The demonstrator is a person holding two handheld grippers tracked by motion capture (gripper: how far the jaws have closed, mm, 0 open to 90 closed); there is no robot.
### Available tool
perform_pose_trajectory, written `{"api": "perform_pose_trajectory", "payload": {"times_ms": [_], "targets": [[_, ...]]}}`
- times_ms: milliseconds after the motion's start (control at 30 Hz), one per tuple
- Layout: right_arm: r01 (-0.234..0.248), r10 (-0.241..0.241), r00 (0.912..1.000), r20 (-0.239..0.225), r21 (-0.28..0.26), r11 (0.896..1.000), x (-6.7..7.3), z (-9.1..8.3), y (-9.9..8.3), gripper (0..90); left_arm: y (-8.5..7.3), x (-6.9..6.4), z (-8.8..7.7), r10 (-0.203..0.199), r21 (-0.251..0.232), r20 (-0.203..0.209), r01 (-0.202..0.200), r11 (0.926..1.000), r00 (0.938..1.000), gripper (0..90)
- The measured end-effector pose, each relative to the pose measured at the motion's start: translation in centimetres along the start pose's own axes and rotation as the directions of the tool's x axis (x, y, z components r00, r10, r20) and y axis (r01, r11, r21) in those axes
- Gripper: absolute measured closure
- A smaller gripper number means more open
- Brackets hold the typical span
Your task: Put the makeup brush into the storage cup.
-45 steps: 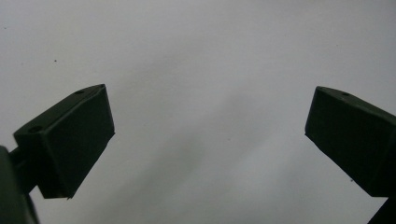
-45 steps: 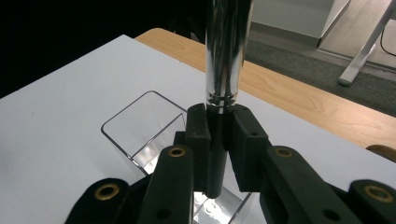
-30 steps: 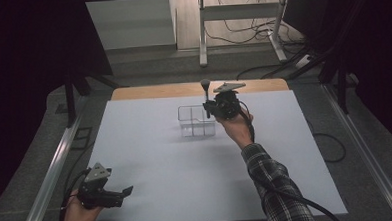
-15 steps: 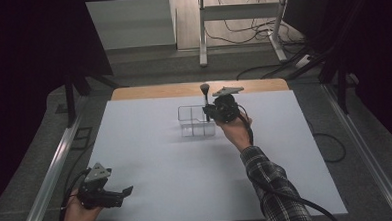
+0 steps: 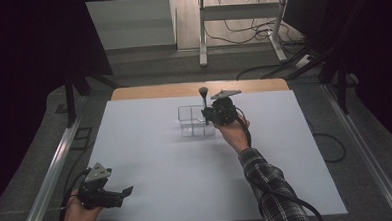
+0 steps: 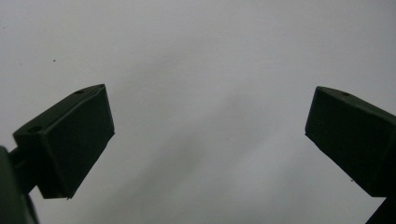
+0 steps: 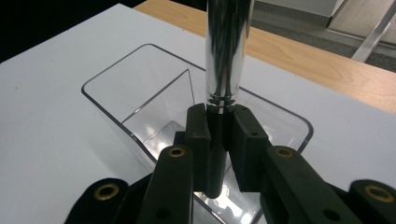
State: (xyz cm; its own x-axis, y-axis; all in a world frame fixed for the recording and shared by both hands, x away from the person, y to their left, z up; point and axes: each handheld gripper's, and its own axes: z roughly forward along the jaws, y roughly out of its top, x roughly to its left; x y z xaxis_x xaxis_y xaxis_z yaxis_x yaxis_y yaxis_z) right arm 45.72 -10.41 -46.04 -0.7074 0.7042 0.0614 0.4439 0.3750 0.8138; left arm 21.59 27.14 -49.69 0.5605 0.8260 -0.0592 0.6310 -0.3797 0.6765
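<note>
One clear plastic box (image 5: 195,120) sits on the white table (image 5: 161,162), near the far side. It has thin, see-through walls, round corners and a wall inside that splits it in two. One brush (image 5: 204,104) stands upright in the box's right part. Its handle is a shiny, smooth silver tube in the upper part and black lower down, and its top is a dark, round tuft.

The right gripper (image 7: 220,133) has its two black jaws squeezed tight on the black part of the brush, just under the silver tube, right over the box. Small brass rings sit in its black arms.

The left gripper (image 5: 125,192) rests at the near left edge of the table, well apart from the box. Its two blocky black jaws stand wide open and hold nothing
</note>
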Motion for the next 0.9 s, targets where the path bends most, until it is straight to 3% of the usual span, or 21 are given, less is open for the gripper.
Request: {"api": "perform_pose_trajectory", "payload": {"times_ms": [200, 900], "targets": [[-0.005, 0.005, 1.0000, 0.009, 0.009, 1.000, -0.1, 0.2, -0.3, 77.5, 0.0, 0.0, 0.0, 0.001, -0.001, 0.001, -0.001, 1.0000, 1.0000, 1.6], [-0.017, 0.017, 0.9999, 0.003, -0.006, 1.000, 0.1, -0.7, 0.1, 47.0, 0.1, -0.1, 0.0, 0.002, 0.001, -0.002, -0.002, 1.0000, 1.0000, 1.4]]}}
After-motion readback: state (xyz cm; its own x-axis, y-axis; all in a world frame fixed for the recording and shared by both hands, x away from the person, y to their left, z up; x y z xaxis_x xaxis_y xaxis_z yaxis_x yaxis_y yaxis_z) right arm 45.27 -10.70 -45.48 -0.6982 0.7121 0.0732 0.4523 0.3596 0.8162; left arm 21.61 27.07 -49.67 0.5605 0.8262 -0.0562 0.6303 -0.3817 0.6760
